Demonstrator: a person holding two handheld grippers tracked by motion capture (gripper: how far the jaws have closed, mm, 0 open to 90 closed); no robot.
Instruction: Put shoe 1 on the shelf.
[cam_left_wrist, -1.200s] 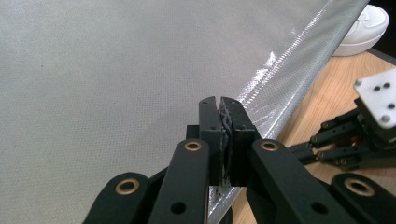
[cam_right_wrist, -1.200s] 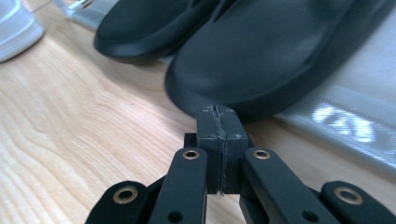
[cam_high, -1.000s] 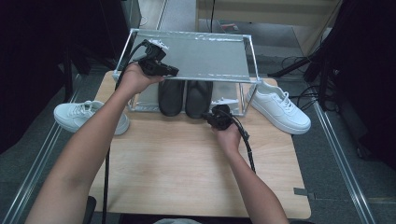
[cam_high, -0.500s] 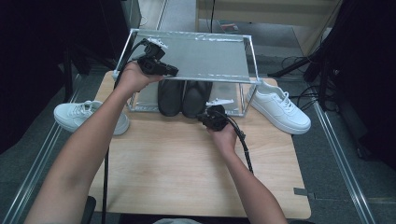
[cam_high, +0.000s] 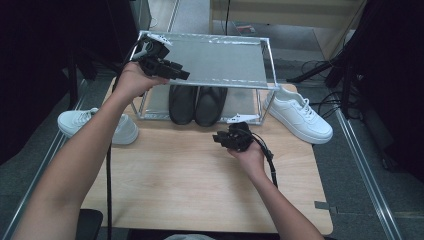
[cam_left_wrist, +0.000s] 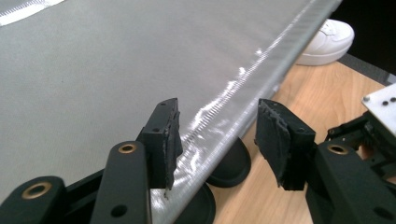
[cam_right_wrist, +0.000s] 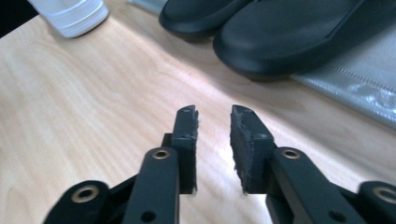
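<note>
Lying straight ahead of the right tongs (cam_right_wrist: 213, 116), toes first, the black shoes (cam_high: 196, 102) are nearest; both tongs, left tongs (cam_left_wrist: 217, 135) incl., have just been opened, nothing gripped.

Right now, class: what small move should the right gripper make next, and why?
Probably ease back from the rack. The right gripper has just been opening, nothing between its jaws, and the black shoes already sit side by side on the lower shelf.
</note>
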